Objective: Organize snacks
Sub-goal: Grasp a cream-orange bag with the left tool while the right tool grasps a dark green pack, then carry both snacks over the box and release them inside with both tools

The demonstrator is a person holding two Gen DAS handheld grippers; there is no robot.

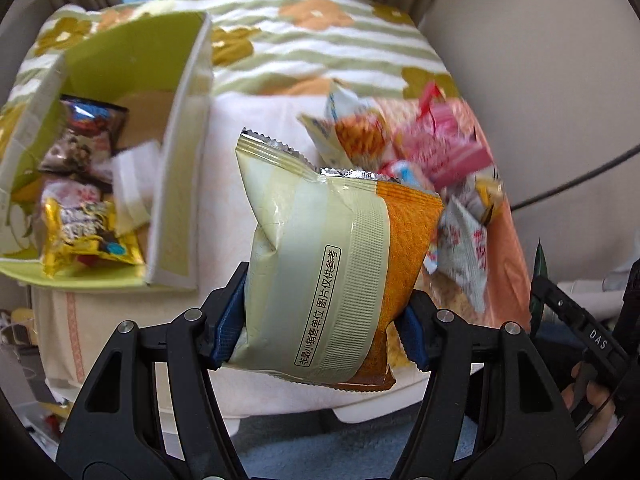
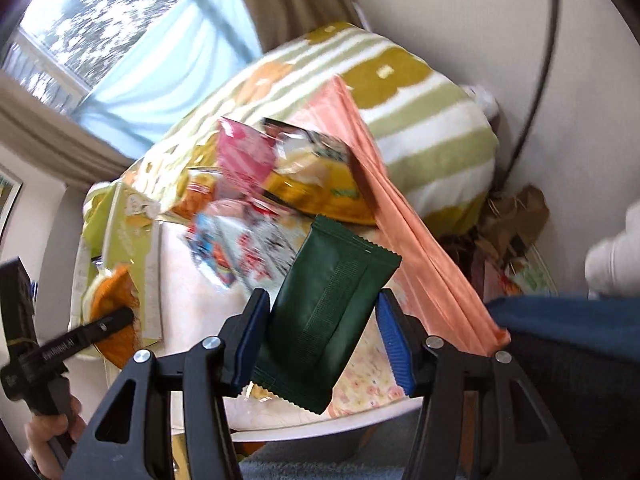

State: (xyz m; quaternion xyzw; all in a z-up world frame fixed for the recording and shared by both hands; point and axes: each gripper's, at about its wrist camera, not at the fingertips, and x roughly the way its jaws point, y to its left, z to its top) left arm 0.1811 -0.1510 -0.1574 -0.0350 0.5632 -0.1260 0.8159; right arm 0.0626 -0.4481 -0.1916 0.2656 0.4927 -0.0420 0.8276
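Note:
My left gripper (image 1: 322, 322) is shut on a cream and orange snack bag (image 1: 320, 264), held upright above the table. A green open box (image 1: 132, 80) stands to its left with several snack packets (image 1: 80, 200) inside. My right gripper (image 2: 320, 332) is shut on a dark green packet (image 2: 328, 312), tilted, above the table's near edge. A pile of loose snacks (image 1: 420, 148) lies behind the held bag, and also shows in the right wrist view (image 2: 260, 184). The left gripper with its orange bag appears at the left of the right wrist view (image 2: 108, 312).
A flower-patterned green striped blanket (image 1: 320, 52) lies behind the table. A peach cloth (image 2: 400, 240) drapes on the right. A black cable (image 2: 536, 80) runs down the wall. A window with curtains (image 2: 100, 40) is at far left. Blue carpet (image 1: 320, 440) is below.

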